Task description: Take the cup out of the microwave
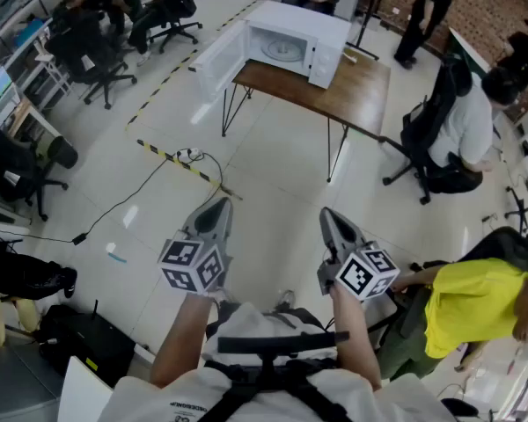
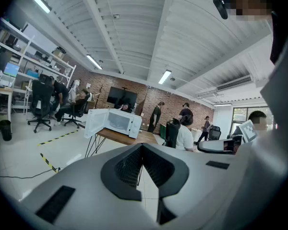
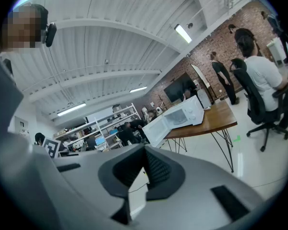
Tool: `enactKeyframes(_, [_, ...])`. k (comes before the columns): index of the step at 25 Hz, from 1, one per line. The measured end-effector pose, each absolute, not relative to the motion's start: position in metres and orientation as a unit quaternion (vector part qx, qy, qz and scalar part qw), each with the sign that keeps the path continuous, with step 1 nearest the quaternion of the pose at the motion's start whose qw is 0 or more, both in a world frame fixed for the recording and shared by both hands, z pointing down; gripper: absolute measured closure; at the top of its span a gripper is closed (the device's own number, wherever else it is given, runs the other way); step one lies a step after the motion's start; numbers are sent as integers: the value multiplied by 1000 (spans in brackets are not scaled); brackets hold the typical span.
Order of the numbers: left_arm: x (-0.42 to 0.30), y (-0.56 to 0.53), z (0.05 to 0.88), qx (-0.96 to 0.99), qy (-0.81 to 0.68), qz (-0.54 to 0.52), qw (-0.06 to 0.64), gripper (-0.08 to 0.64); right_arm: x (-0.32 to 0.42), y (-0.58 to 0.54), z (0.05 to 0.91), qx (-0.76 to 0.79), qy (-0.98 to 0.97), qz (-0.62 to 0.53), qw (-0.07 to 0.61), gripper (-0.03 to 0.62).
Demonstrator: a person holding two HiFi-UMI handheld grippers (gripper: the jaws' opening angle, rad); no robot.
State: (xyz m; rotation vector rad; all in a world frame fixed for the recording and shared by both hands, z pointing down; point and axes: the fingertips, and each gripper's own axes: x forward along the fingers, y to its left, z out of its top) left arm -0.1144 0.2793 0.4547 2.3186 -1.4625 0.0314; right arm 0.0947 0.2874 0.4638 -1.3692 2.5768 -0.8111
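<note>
Office floor (image 1: pixel 273 170), distant microwave (image 1: pixel 290 42) open — contents unreadable, left tongs (image 1: pixel 218 207), right tongs (image 1: pixel 330 218) pressed together, empty

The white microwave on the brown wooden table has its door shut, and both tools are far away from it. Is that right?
Not quite. The white microwave on the brown wooden table has its door swung open, not shut, as the head view shows. The rest holds: the left tool and the right tool are both far away from it.
</note>
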Motion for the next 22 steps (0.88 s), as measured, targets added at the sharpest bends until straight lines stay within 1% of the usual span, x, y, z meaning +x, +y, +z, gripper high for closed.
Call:
enactKeyframes(17, [-58,283,461,810,-552,16,198,560,151,281,473,-419,860,-284,61,589])
enactKeyframes(22, [-43,277,462,811,-550,15,199,560,164,276,472,-415,857,-294,79,589])
